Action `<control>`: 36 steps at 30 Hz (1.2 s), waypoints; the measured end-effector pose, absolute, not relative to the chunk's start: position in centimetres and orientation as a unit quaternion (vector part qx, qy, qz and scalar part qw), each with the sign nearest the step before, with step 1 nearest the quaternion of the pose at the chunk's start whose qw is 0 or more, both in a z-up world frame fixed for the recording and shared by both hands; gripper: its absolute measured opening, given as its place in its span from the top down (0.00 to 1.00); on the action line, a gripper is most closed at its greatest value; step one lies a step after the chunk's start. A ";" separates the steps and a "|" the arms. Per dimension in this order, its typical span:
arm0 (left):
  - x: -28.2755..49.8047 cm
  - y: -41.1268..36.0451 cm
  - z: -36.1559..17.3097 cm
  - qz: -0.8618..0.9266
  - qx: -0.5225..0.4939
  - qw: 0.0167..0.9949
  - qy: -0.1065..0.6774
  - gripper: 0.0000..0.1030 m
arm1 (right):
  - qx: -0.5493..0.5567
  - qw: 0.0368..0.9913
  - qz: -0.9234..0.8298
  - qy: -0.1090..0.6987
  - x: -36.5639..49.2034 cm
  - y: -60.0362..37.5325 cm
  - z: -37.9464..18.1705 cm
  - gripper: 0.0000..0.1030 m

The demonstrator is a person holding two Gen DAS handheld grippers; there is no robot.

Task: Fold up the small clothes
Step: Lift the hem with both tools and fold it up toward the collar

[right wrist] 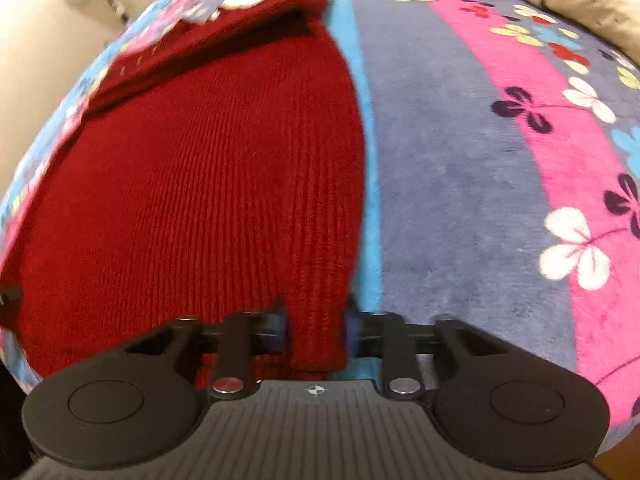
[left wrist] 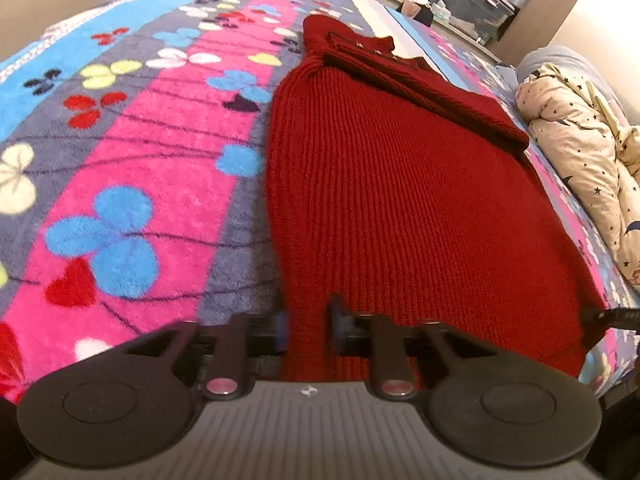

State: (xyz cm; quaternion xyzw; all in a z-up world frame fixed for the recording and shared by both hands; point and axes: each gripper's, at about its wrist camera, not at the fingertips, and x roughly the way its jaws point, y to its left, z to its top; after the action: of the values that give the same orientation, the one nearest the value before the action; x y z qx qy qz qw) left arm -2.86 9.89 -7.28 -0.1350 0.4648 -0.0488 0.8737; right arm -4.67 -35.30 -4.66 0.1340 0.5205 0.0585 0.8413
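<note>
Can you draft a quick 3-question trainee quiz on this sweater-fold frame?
1. True or false: the left claw is pinching the hem of the red sweater.
2. Which part of the sweater does the right claw grip? A) collar B) near hem corner C) sleeve cuff
3. Fill in: the sweater lies on a fleece ____ with clover patterns.

Key
1. True: both pads press the knit.
2. B
3. blanket
</note>
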 end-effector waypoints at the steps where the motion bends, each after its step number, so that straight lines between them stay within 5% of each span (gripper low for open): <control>1: -2.9 9.9 -7.1 -0.051 -0.135 0.876 0.461 0.87 | 0.145 0.844 0.057 0.514 -4.8 -35.5 -4.4 0.79; 24: -14.9 15.5 13.4 -0.249 -0.168 0.900 0.315 0.91 | 0.253 0.895 0.223 0.293 -20.9 -41.0 15.3 0.86; 36: 8.1 15.1 1.8 -0.133 -0.206 0.864 0.439 0.90 | 0.272 0.863 0.094 0.416 -0.4 -42.0 4.0 0.86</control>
State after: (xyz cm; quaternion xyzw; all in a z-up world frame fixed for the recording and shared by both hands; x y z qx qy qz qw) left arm 8.14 15.13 1.78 -0.2064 0.4392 -0.1329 0.8642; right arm -0.41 -41.99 4.03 0.2723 0.4158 0.0936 0.8627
